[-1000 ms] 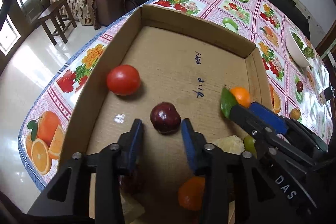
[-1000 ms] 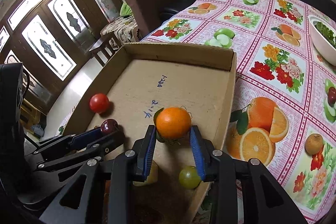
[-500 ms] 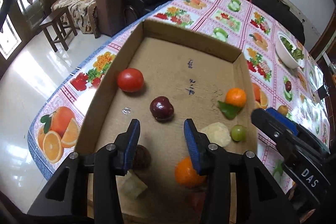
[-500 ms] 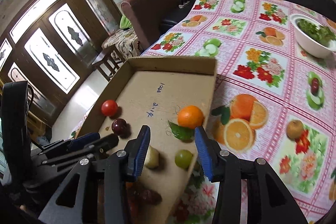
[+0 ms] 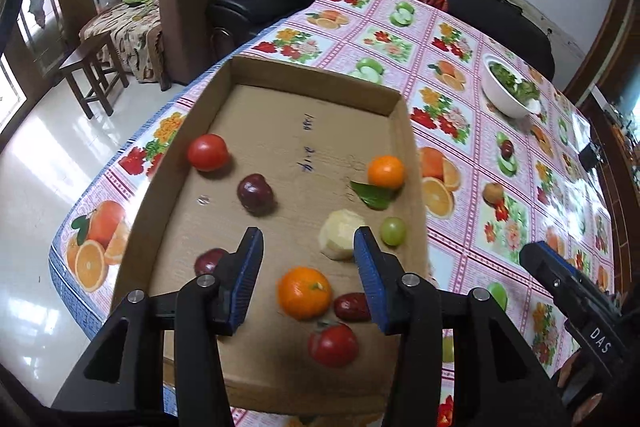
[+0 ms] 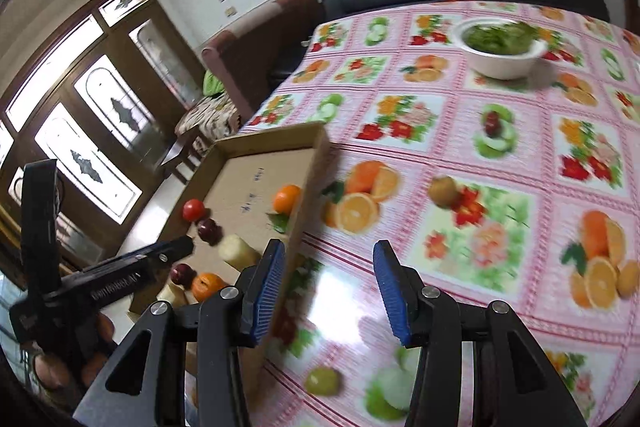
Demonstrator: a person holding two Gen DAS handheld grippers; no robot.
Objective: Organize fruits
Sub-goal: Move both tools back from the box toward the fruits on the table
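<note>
A shallow cardboard tray (image 5: 312, 83) lies on the fruit-print tablecloth. It holds a red tomato (image 5: 208, 152), a dark plum (image 5: 256, 193), a leafed orange (image 5: 386, 171), a peeled pale fruit (image 5: 340, 233), a green grape (image 5: 393, 231), a second orange (image 5: 305, 293), a red date (image 5: 352, 307) and another tomato (image 5: 333, 343). My left gripper (image 5: 307, 233) hovers above the tray's near half, its jaws opening with nothing between them. My right gripper (image 6: 329, 245) hangs over the tablecloth beside the tray's right wall (image 6: 308, 187), also opening and empty.
A white bowl of greens (image 6: 502, 63) stands far back on the table. A small brown fruit (image 6: 443, 191) lies on the cloth right of the tray. Sofas and a wooden stool (image 5: 94, 75) stand beyond the table's left edge.
The right gripper let go of the leafed orange in the tray and drew away to the right over the cloth. The left gripper backed up from the dark plum and widened.
</note>
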